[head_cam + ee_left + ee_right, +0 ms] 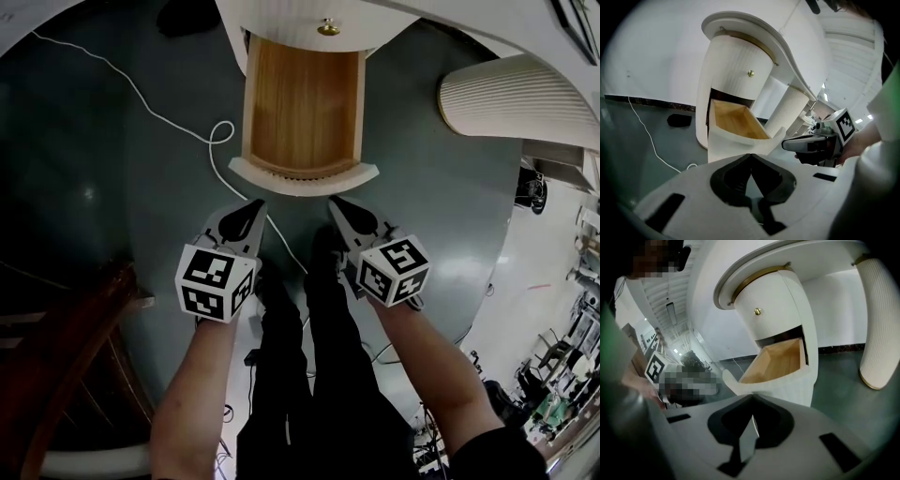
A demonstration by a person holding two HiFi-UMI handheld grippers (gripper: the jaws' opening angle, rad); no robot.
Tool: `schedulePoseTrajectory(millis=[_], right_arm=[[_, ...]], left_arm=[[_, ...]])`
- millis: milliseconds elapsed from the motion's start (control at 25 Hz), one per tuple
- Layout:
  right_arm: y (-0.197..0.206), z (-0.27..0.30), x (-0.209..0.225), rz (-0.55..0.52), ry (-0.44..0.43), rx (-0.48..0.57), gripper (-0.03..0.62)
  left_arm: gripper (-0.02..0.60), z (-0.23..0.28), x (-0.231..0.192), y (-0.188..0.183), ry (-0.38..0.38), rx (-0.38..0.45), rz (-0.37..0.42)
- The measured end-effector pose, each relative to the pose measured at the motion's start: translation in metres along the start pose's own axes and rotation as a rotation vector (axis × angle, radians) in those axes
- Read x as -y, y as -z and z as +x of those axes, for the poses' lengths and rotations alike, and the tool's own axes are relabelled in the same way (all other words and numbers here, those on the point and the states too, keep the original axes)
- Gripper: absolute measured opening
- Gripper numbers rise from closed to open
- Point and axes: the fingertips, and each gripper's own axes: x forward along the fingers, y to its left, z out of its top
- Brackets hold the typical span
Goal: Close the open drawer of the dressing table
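Floor (103, 187): dark grey-green and glossy; it carries everything in view.
Dressing table (281, 17): white, with a curved tabletop over a rounded, fluted cabinet. It stands at the top of the head view, straight ahead of the person.
Fluted leg (516, 98): a white ribbed column to the right of the cabinet, apart from it.
Drawer (302, 112): the lower one, pulled far out toward the person. It has a bare light-wood inside and a white curved front, and is empty as far as can be seen.
Person: two bare forearms reach forward, with legs in dark trousers (300, 375) between them.
Dark wooden furniture (66, 356): at the lower left, well away from the drawer; what it is cannot be told.
Left gripper (253, 208): held just short of the left end of the drawer front. Its jaws are clenched tip to tip with nothing between them.
Right gripper (336, 203): held just short of the right end of the drawer front. Its jaws are likewise clenched and empty.
Contact: no view shows either gripper touching the drawer.
Marker cubes: one on each gripper, left (216, 281) and right (396, 270).
Cable (155, 112): thin and white, crossing the floor from the upper left and looping beside the drawer's left wall.
Knob (328, 27): small and brass, on the closed upper drawer above the open one.
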Motion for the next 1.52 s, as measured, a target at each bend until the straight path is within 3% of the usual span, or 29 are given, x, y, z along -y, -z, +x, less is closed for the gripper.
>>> schedulePoseTrajectory(millis=[360, 800, 1200, 1520], right_arm=[[-0.024, 0.015, 0.011, -0.074, -0.003, -0.028, 0.005], [-0.087, 0.054, 0.048, -0.190, 0.048, 0.033, 0.005], [-0.133, 0.086, 0.073, -0.315, 0.035, 0.009, 0.005], [-0.157, 0.108, 0.089, -0.343, 0.054, 0.006, 0.005]], left_arm=[[0.008, -0.006, -0.012, -0.035, -0.010, 0.058, 0.035], [0.008, -0.009, -0.010, -0.072, 0.004, 0.101, 0.067], [0.008, 0.008, -0.020, -0.105, -0.019, 0.134, 0.091], [0.008, 0.012, -0.029, -0.099, -0.040, 0.115, 0.069]])
